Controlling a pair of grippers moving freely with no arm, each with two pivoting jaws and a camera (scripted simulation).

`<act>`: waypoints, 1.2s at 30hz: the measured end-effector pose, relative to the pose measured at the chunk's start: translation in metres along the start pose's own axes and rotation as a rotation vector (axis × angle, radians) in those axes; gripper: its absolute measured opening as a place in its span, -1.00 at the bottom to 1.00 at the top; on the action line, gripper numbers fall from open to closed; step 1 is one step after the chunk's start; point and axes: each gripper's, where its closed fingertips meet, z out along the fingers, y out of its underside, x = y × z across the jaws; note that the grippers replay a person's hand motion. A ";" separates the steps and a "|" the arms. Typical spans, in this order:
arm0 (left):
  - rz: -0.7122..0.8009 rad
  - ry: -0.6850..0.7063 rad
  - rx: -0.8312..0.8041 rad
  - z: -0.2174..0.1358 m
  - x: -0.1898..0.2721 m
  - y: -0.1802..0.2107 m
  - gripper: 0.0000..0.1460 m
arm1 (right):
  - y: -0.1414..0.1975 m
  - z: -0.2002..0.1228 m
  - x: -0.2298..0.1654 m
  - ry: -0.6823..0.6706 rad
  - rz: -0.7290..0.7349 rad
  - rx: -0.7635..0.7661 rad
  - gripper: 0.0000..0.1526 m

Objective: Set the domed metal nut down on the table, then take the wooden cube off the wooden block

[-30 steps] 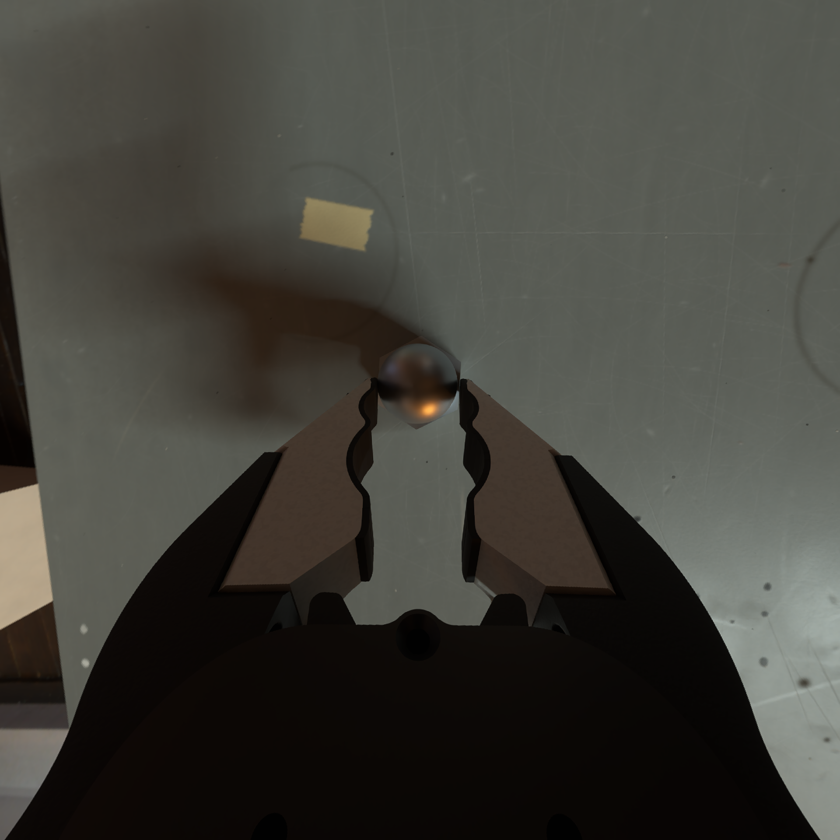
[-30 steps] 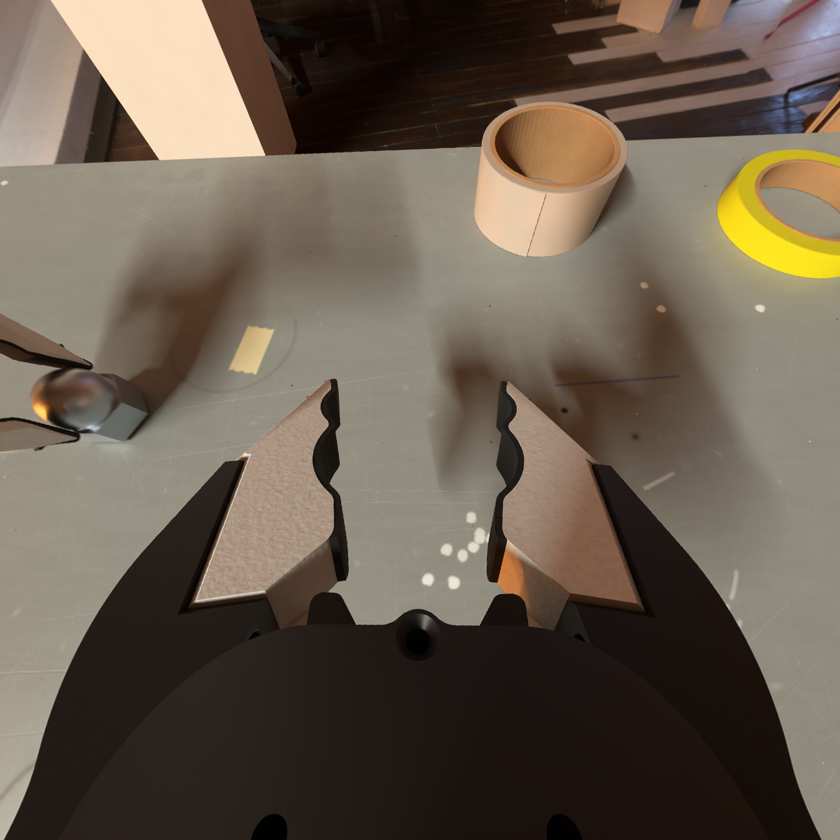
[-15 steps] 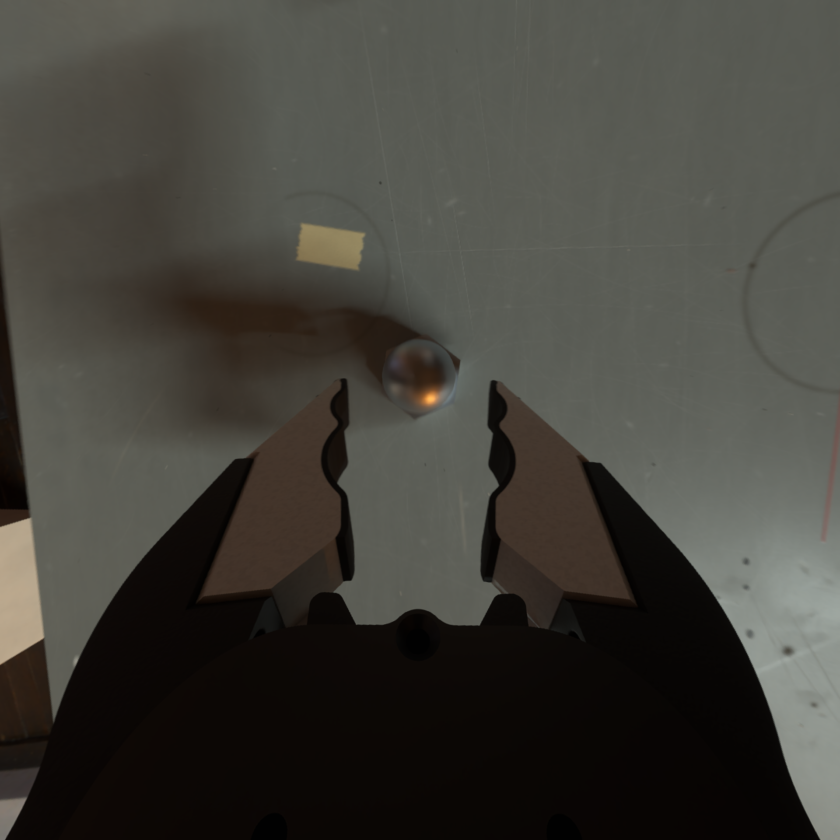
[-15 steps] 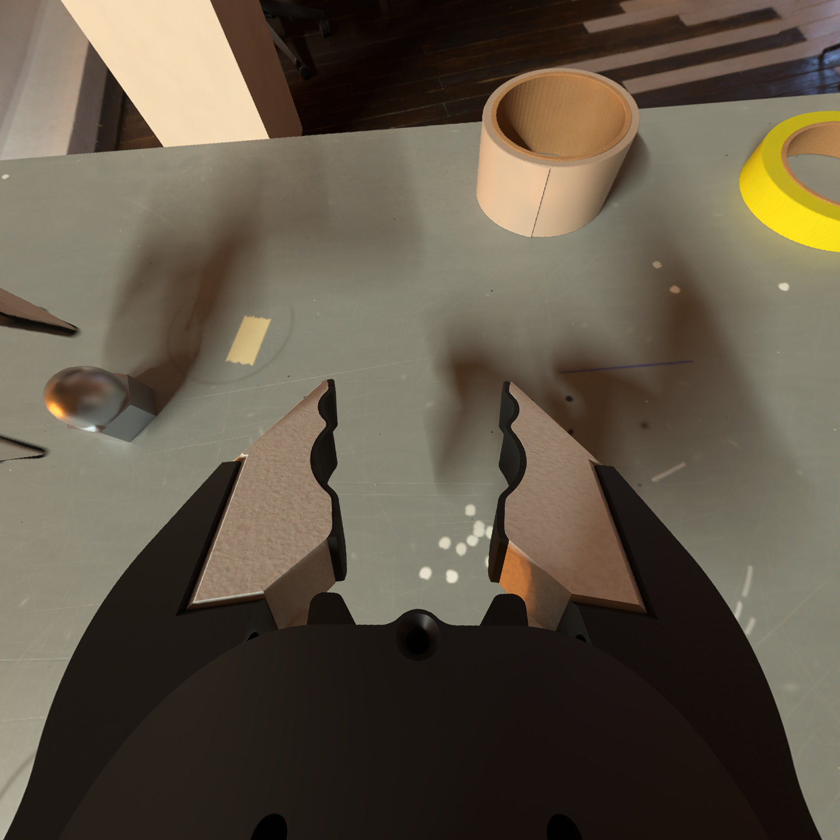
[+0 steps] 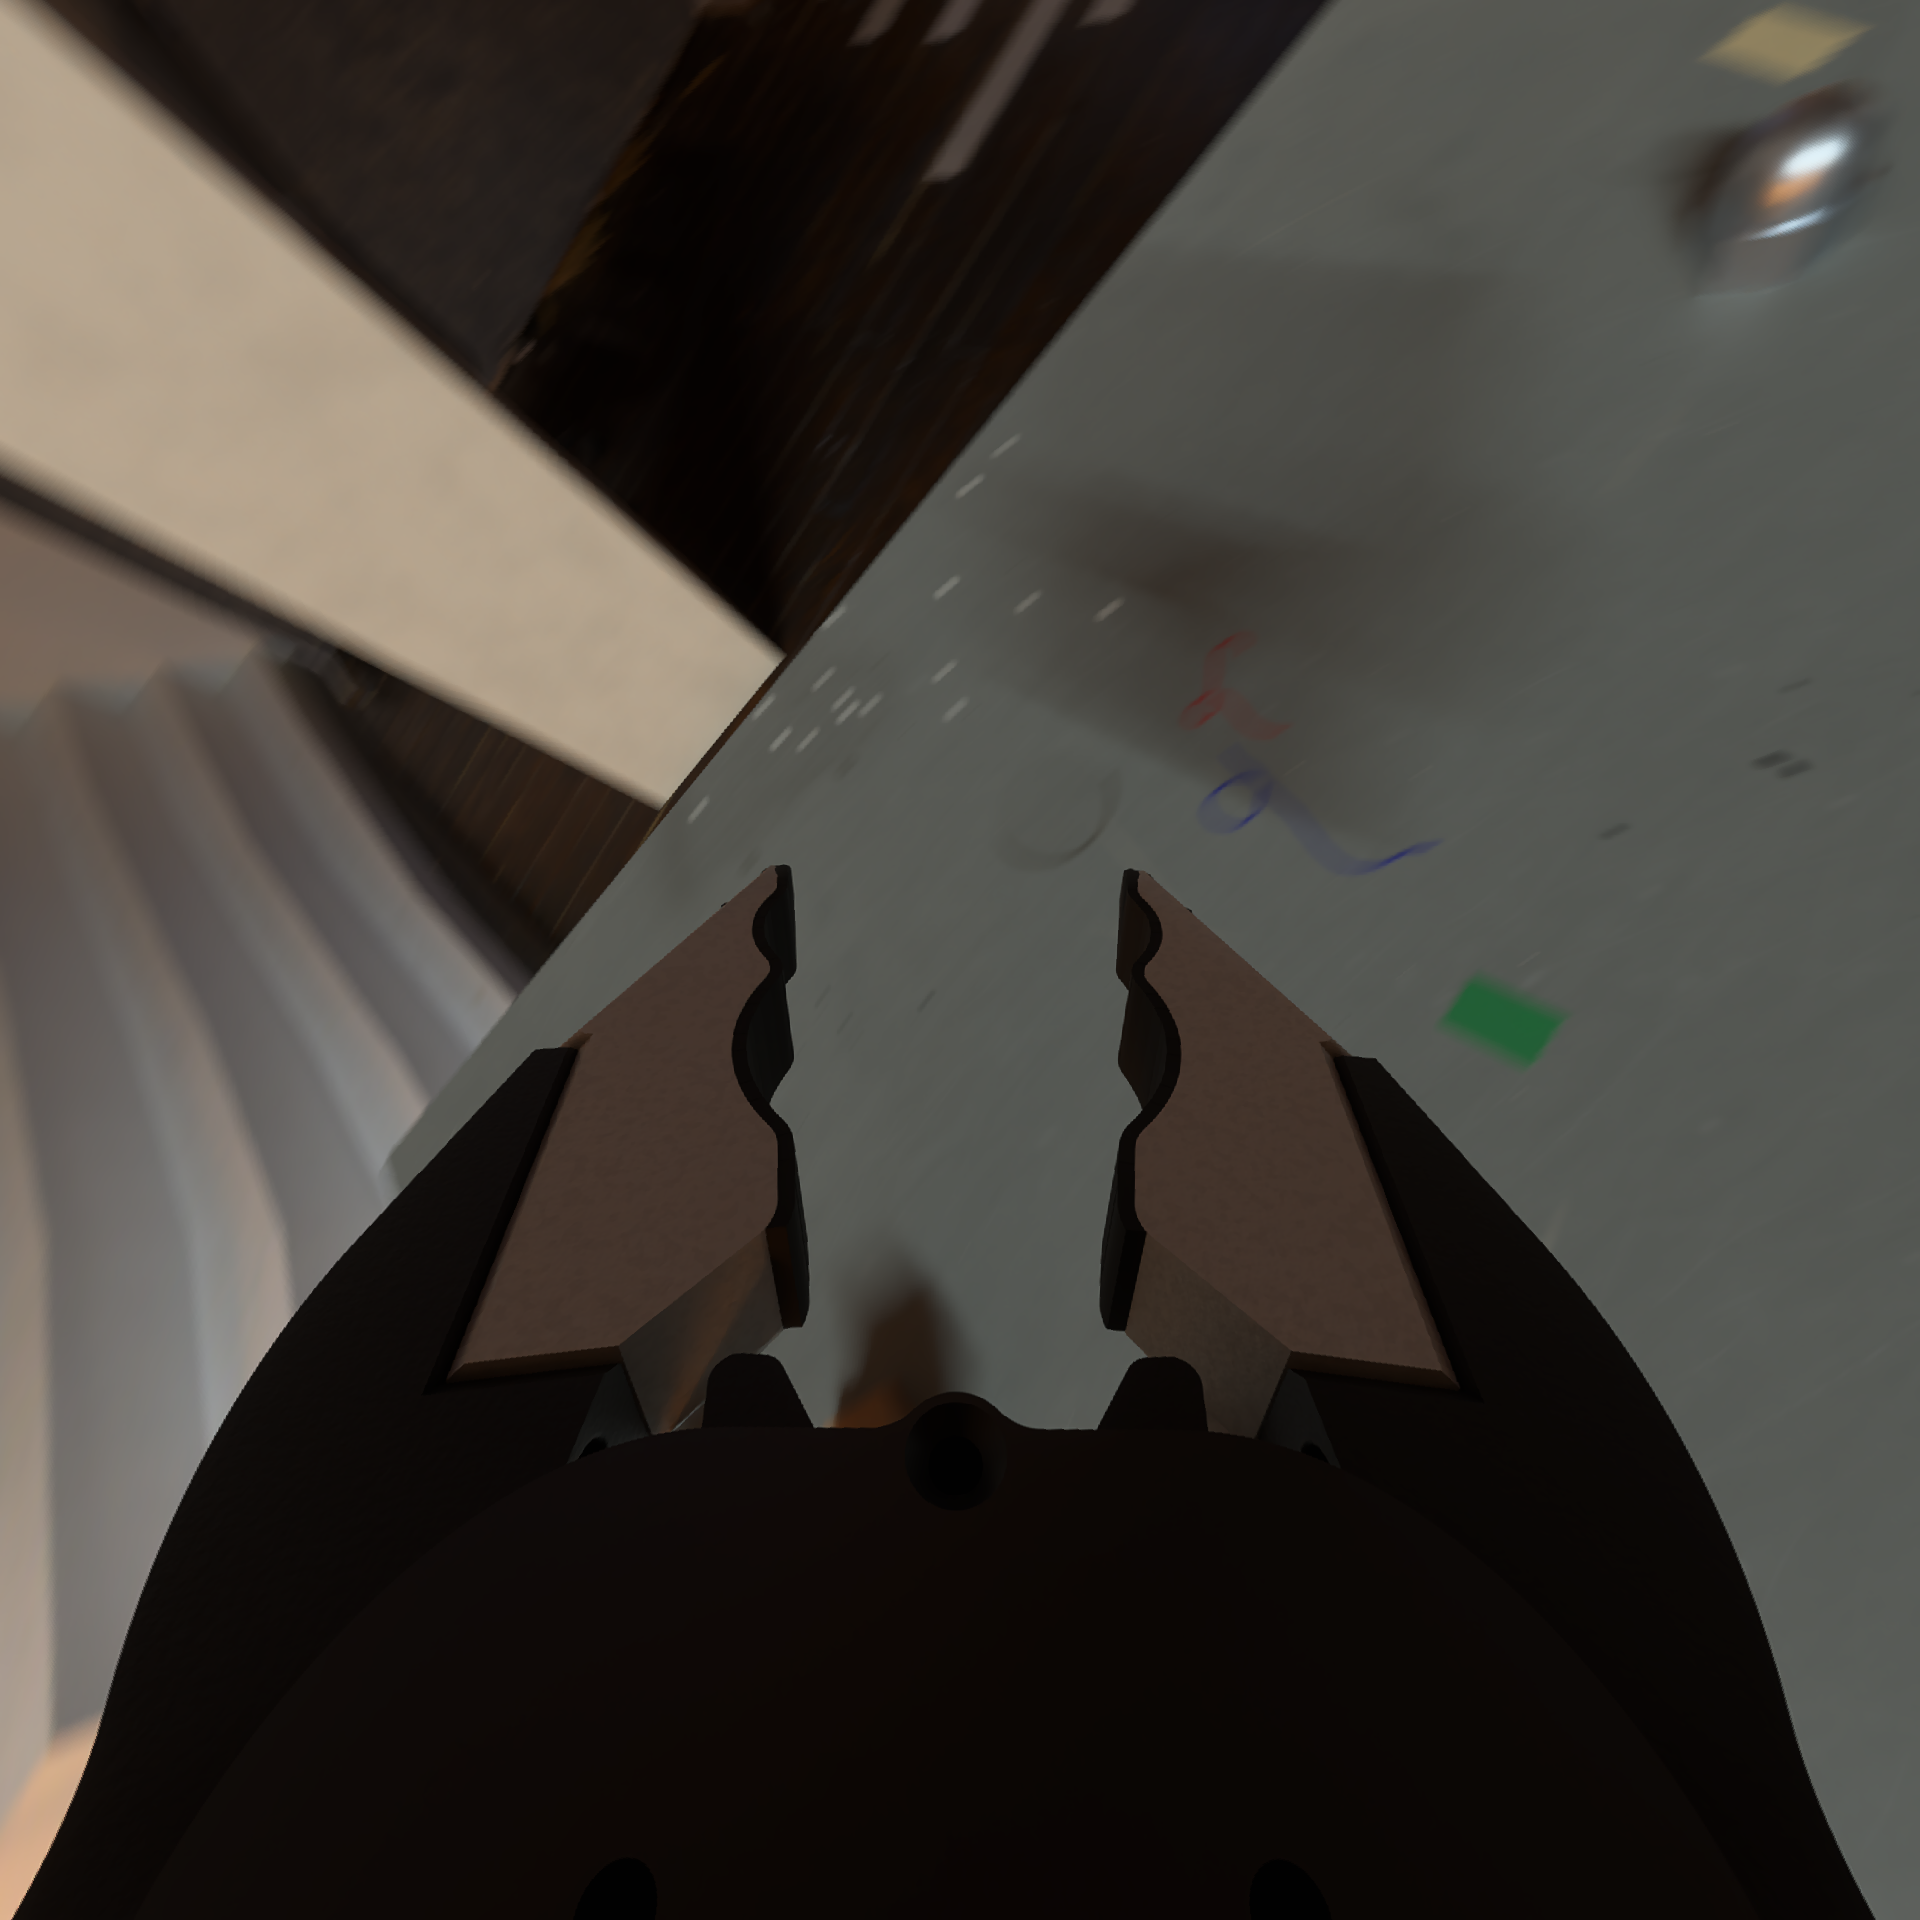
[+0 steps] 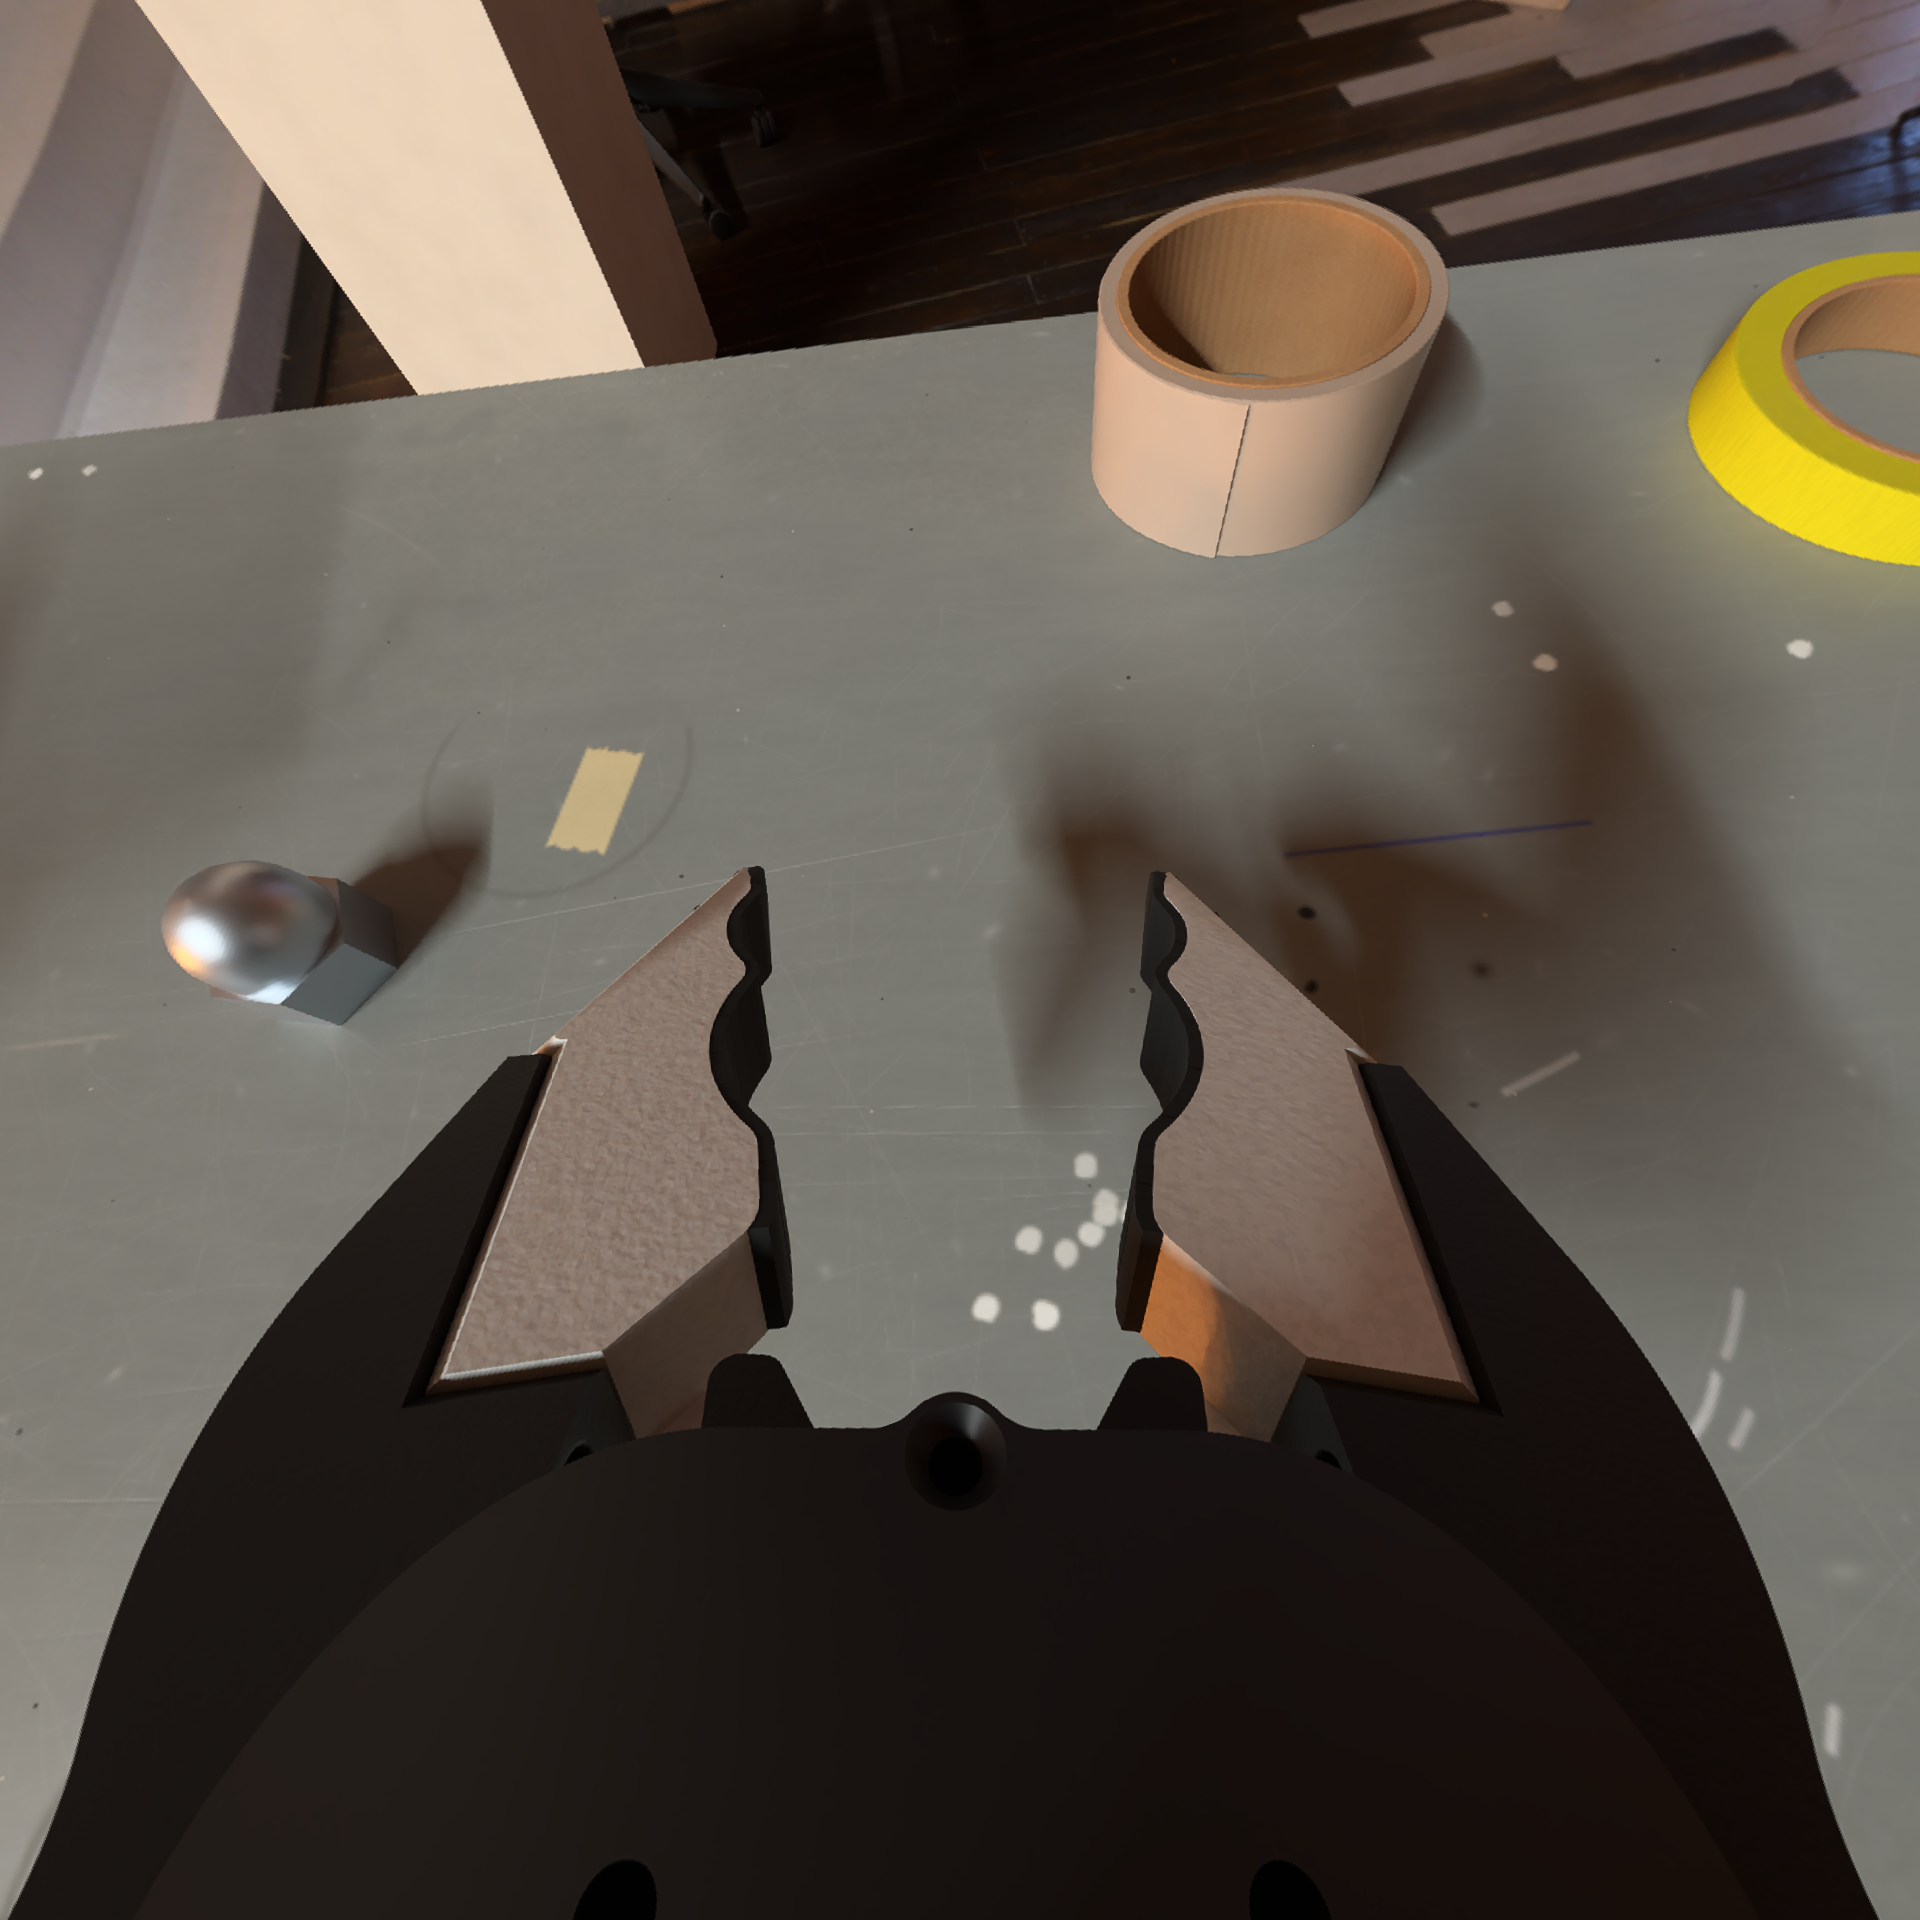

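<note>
Nearest me, my right gripper (image 6: 956,883) hangs over the grey tabletop (image 6: 935,644) with its fingers (image 6: 644,1101) spread wide and nothing between them. White specks lie on the tabletop just under the gap.

My left gripper (image 5: 954,883) likewise has its fingers (image 5: 665,1122) wide apart and empty. Its view is tilted and smeared; the tabletop edge runs diagonally, with dark floor and a pale beam (image 5: 343,416) beyond it. Near its right finger I see a green patch (image 5: 1501,1020), then red and blue scribbles (image 5: 1247,758), both too blurred to describe further.

The nut (image 6: 272,943) lies on the tabletop well to the left of my right gripper, dome toward the camera, hex base behind, free of either gripper. In the left view it shows only as a blurred bright shape (image 5: 1782,192) at top right. Just beyond it sits a tan tape strip (image 6: 594,800) inside a faint circular mark.

Farther back stands a cardboard-coloured tape roll (image 6: 1247,457), upright on its rim, and to its right a yellow tape roll (image 6: 1787,468), cut off by the frame edge. Nothing stands between my right gripper and the nut.

I can make out neither cube nor block in either view.
</note>
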 end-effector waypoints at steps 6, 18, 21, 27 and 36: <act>-0.391 -0.225 -0.243 -0.057 -0.087 0.129 -0.28 | 0.002 -0.003 -0.001 0.030 -0.040 -0.033 -0.04; -0.646 -0.122 -0.588 -0.020 -0.042 0.246 0.05 | 0.008 0.000 -0.006 0.031 -0.072 -0.062 -0.05; -0.671 -0.066 -0.629 -0.013 -0.036 0.246 0.03 | 0.009 0.001 -0.005 0.024 -0.059 -0.060 -0.05; -0.706 0.049 -0.768 -0.010 -0.032 0.253 -0.30 | 0.011 0.001 -0.003 0.005 -0.038 -0.070 -0.05; -0.699 0.015 -0.661 -0.027 -0.050 0.244 -0.40 | 0.010 0.000 -0.001 -0.014 -0.007 -0.053 -0.06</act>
